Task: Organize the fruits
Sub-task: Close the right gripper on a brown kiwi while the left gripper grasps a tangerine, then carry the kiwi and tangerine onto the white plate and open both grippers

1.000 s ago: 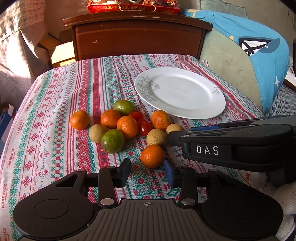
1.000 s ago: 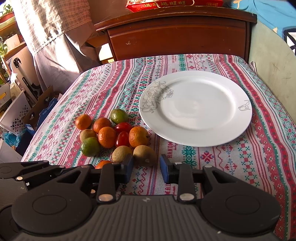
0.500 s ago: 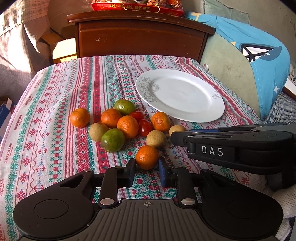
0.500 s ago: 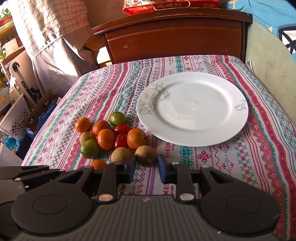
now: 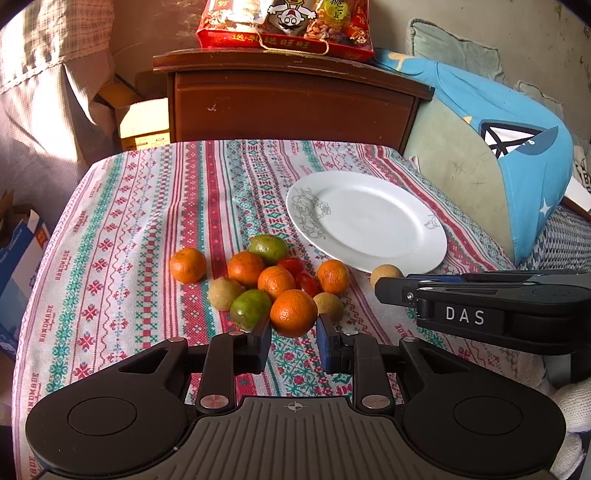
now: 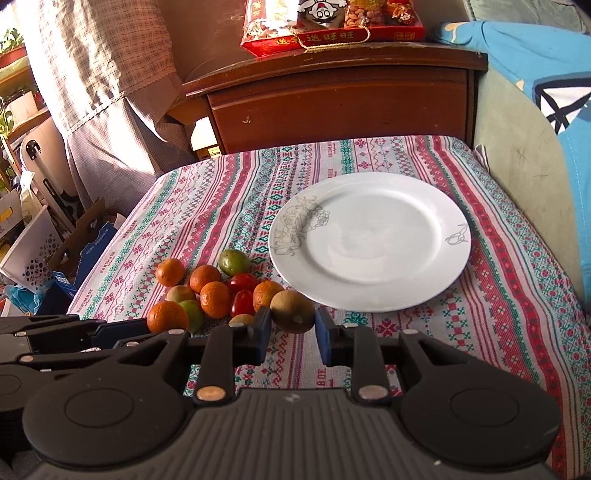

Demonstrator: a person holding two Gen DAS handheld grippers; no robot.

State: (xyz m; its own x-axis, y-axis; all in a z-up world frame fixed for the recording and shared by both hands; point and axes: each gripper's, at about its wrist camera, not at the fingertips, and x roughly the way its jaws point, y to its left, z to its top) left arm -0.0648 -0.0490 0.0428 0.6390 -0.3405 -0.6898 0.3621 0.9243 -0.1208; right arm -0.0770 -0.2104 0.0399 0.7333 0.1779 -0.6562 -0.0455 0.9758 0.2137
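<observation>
My left gripper (image 5: 293,330) is shut on an orange tangerine (image 5: 293,313) and holds it above the cloth, in front of the fruit pile (image 5: 258,275). My right gripper (image 6: 293,328) is shut on a brown round fruit (image 6: 292,311), lifted near the front rim of the white plate (image 6: 424,284). The plate (image 5: 406,254) holds nothing. The pile has tangerines, green fruits, brown fruits and red tomatoes. The right gripper also shows in the left wrist view, with the brown fruit (image 5: 384,274) at its tips.
A striped embroidered tablecloth (image 5: 147,236) covers the table. A wooden cabinet (image 5: 291,99) with a red snack bag (image 5: 284,26) stands behind. A blue cushion (image 5: 517,162) is at the right. Boxes (image 6: 44,251) are on the floor at the left.
Both grippers closed on their fruit and rose: the left one on the front tangerine, the right one on the brown fruit. Both views now look from higher up.
</observation>
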